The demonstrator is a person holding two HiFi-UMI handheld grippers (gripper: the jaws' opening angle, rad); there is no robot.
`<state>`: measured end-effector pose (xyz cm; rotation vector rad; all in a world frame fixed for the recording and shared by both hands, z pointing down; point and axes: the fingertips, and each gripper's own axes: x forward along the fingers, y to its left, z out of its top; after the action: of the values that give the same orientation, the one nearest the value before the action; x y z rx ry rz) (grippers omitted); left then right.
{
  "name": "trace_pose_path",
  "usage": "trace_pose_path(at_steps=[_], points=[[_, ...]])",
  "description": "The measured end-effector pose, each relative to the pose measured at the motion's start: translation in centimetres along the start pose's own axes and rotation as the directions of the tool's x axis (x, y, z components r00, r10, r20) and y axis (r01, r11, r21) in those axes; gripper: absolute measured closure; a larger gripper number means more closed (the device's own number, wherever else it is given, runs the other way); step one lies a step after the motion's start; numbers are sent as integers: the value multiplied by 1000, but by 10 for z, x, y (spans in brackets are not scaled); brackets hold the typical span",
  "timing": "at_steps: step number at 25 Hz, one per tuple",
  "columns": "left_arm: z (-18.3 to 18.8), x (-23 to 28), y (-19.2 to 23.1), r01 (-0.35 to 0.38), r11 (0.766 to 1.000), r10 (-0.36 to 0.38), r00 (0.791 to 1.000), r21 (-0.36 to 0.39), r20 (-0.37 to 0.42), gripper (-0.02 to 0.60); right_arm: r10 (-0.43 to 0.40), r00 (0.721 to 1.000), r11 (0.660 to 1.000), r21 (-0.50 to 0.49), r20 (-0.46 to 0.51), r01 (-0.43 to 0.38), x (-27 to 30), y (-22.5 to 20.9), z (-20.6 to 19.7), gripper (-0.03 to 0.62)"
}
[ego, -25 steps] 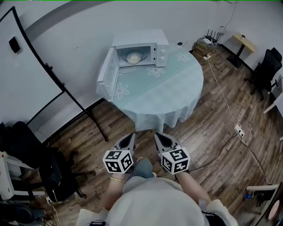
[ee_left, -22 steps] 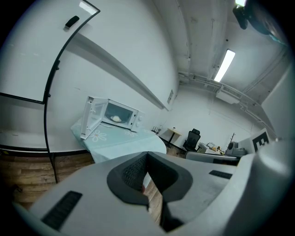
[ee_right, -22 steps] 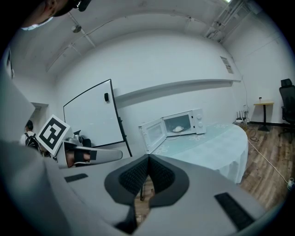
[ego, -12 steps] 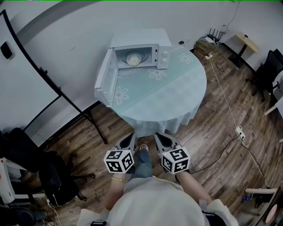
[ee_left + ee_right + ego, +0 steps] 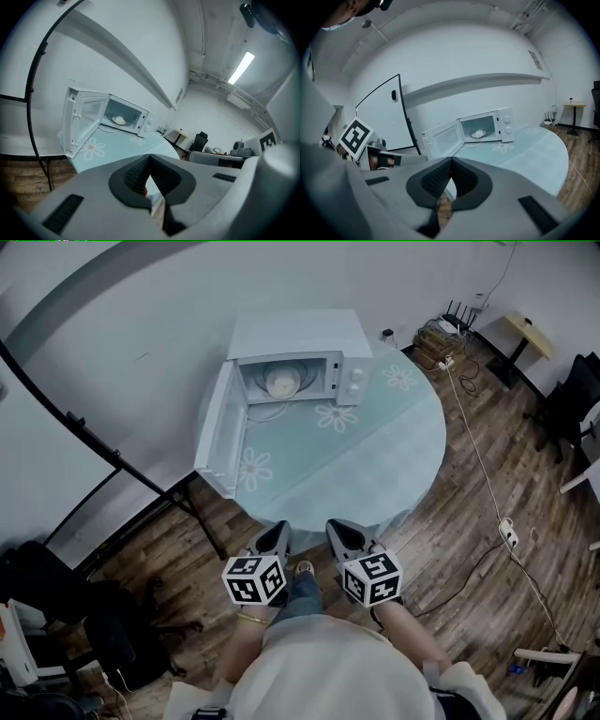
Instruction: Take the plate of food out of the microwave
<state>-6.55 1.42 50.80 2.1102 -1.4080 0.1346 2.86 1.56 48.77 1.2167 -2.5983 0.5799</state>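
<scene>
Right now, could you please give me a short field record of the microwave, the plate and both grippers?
microwave: white, at the table's far side by the wall
door: swung wide open to the left
plate of food: inside the cavity, not yet taken out
table: round, pale cloth with flower prints
left gripper: jaws together, empty, well apart from the microwave
right gripper: jaws together, empty, beside the left one

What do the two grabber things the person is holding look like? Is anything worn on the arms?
The left gripper and right gripper are grey and pointed. Each carries a white cube printed with black square markers. Their fingers have dark ribbed pads inside. A thin gold bracelet circles the left wrist.
</scene>
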Motion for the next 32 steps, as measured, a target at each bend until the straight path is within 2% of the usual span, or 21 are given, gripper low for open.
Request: trace_pose_path(at_steps=[16,26,29,32], points=[[83,100,64,10,999,-11,999,-33,-42,568,-6,999,1000,-11,-34,6,123,-46,76,588],[117,158,100,13,997,-16,999,-80,-49,569,-20,998,999,-29,-52,19,181,-74,105,588],[124,177,110,24,991,-29,999,-134,-39,568,-25,998,999,-33,-53,23,198,-81,112,588],[128,199,118,52,965,-59,998,-257,-20,568,-29,998,999,-35,-58,27,210,-88,120,588]])
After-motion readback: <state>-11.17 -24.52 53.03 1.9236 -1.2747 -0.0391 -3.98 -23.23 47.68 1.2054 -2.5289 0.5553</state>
